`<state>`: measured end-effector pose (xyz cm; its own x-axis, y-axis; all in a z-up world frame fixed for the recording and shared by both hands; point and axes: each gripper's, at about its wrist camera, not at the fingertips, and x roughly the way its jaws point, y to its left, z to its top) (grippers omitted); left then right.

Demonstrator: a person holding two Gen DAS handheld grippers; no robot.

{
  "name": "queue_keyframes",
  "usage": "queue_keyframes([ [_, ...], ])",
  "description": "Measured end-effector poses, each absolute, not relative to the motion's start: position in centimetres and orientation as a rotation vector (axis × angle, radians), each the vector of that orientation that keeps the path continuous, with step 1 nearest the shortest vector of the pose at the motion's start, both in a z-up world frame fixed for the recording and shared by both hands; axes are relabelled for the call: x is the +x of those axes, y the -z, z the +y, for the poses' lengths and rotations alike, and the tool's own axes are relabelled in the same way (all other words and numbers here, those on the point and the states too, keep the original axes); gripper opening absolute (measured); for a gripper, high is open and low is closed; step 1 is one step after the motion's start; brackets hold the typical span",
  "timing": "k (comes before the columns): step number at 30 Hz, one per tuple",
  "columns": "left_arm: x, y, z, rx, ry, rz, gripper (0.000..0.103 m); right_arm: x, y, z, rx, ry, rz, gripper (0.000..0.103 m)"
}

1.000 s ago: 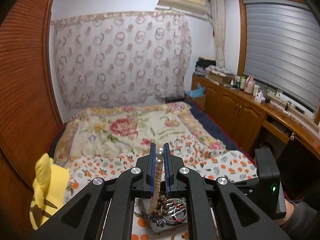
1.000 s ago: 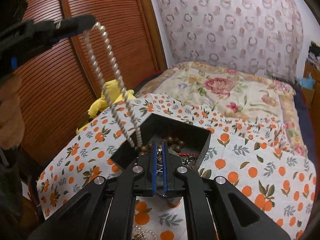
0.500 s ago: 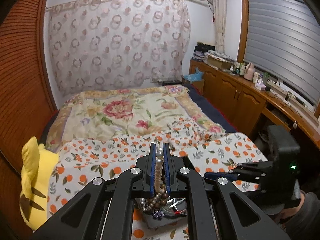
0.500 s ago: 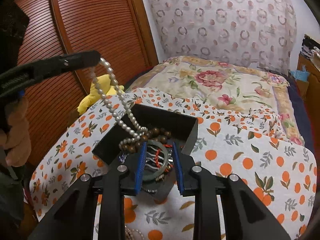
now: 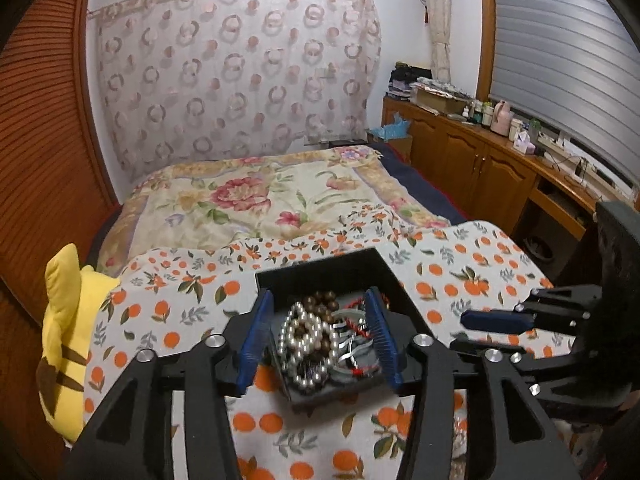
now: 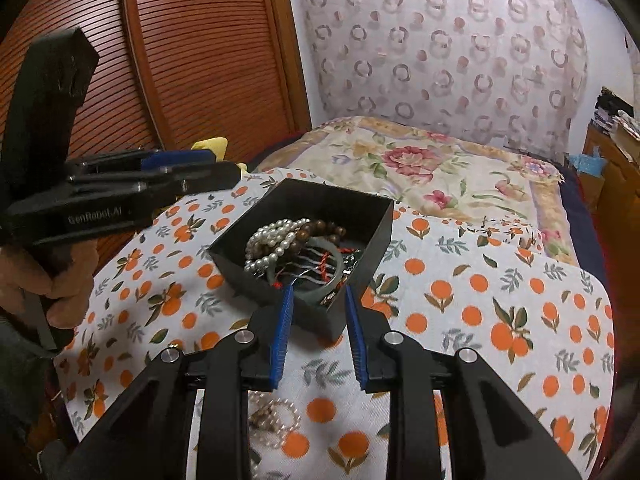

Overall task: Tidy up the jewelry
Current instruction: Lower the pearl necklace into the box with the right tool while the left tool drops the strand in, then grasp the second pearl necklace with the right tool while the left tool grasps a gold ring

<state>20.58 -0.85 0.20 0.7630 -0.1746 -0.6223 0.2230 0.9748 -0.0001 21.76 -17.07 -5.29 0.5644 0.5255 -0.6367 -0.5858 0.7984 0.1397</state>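
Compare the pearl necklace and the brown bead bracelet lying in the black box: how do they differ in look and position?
1. The pearl necklace is glossy white with small beads; the brown bead bracelet is dark, wood-coloured, with larger beads.
2. The necklace lies heaped in several loops; the bracelet shows as one short curve.
3. In the right wrist view the necklace sits toward the left of the black box, the bracelet nearer its far wall.

Both are beaded strands resting inside the box, touching each other.

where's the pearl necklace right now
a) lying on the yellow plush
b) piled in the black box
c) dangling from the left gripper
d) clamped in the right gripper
b: the pearl necklace lies heaped inside the black box on the wooden beads, and both the left gripper and the right gripper stand open and empty.
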Motion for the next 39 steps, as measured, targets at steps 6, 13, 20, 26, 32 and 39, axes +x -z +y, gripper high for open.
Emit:
queue_keyframes([
  [6, 18.1, 0.7, -1.3, 0.121, 0.194, 0.67, 0.074, 19.4, 5.2, -17.5, -0.101, -0.644, 0.703, 0.029],
  [13, 15.4, 1.6, -0.9, 0.122, 0.189, 0.672, 0.083, 17.0, 6.3, -17.8, -0.127, -0.631, 0.708, 0.029],
  [20, 13.4, 3.3, 0.2, 0.099, 0.2, 0.702, 0.083, 15.2, 8.7, -17.9, -0.168, -0.636, 0.758, 0.029],
  [26, 12.9, 6.2, 1.1, 0.101, 0.204, 0.767, 0.083, 14.9, 10.8, -17.7, -0.2, -0.635, 0.806, 0.029],
  [32, 12.6, 8.5, 2.3, 0.081, 0.208, 0.829, 0.075, 15.7, 11.7, -17.3, -0.199, -0.631, 0.85, 0.029],
  [39, 12.4, 9.6, 2.5, 0.086, 0.214, 0.862, 0.068, 16.4, 12.3, -15.9, -0.238, -0.616, 0.869, 0.029],
])
